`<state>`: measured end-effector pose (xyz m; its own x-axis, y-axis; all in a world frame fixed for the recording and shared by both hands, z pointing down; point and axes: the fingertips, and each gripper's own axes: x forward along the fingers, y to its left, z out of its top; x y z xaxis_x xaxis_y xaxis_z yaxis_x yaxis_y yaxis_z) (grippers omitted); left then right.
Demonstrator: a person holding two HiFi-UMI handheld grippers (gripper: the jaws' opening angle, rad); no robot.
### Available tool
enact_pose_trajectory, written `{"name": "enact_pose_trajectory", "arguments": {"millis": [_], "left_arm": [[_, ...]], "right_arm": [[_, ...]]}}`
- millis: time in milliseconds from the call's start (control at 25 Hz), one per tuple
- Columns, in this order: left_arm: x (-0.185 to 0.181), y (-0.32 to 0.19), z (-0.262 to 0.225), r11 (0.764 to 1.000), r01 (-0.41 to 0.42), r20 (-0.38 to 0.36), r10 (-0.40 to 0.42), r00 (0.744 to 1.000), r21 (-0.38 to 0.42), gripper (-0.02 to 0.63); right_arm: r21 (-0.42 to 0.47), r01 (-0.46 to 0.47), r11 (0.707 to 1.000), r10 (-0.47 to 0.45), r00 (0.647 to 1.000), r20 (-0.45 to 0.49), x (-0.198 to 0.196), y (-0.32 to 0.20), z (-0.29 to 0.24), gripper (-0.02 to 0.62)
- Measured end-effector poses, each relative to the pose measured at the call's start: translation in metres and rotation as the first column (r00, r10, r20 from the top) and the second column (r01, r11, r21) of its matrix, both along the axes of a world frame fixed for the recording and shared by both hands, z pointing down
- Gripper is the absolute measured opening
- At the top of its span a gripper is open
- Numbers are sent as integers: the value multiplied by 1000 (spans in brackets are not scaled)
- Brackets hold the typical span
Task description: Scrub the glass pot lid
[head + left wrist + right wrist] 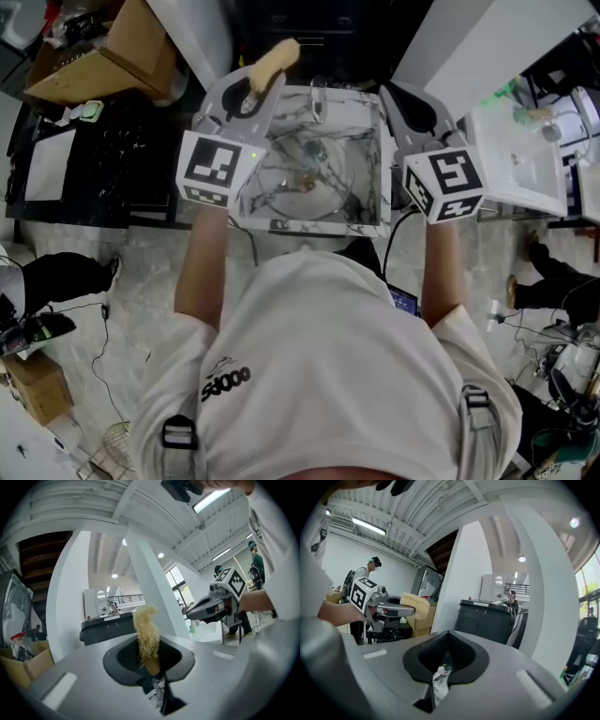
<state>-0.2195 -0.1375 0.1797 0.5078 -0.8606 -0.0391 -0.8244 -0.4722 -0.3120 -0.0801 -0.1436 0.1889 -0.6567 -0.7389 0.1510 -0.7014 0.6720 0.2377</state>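
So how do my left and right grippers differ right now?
The left gripper has its jaws shut on a yellow scrub sponge; the right gripper has its jaws shut on nothing. The left is above the sink's left rim, the right above its right rim. Both carry marker cubes.

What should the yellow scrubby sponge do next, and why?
Probably lower the left tool, shut on the yellow fibrous sponge, down to the round glass pot lid in the marbled white sink: the sponge is held up, clear of the lid.
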Motion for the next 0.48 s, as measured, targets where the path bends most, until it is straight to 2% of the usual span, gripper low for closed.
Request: {"name": "enact_pose_trajectory", "arguments": {"millis": [480], "left_arm": [[1, 4, 10, 1000, 3, 4, -3, 1000, -20, 52]], "right_arm": [[-28, 3, 1000, -3, 1000, -1, 1, 0, 14, 2]]}}
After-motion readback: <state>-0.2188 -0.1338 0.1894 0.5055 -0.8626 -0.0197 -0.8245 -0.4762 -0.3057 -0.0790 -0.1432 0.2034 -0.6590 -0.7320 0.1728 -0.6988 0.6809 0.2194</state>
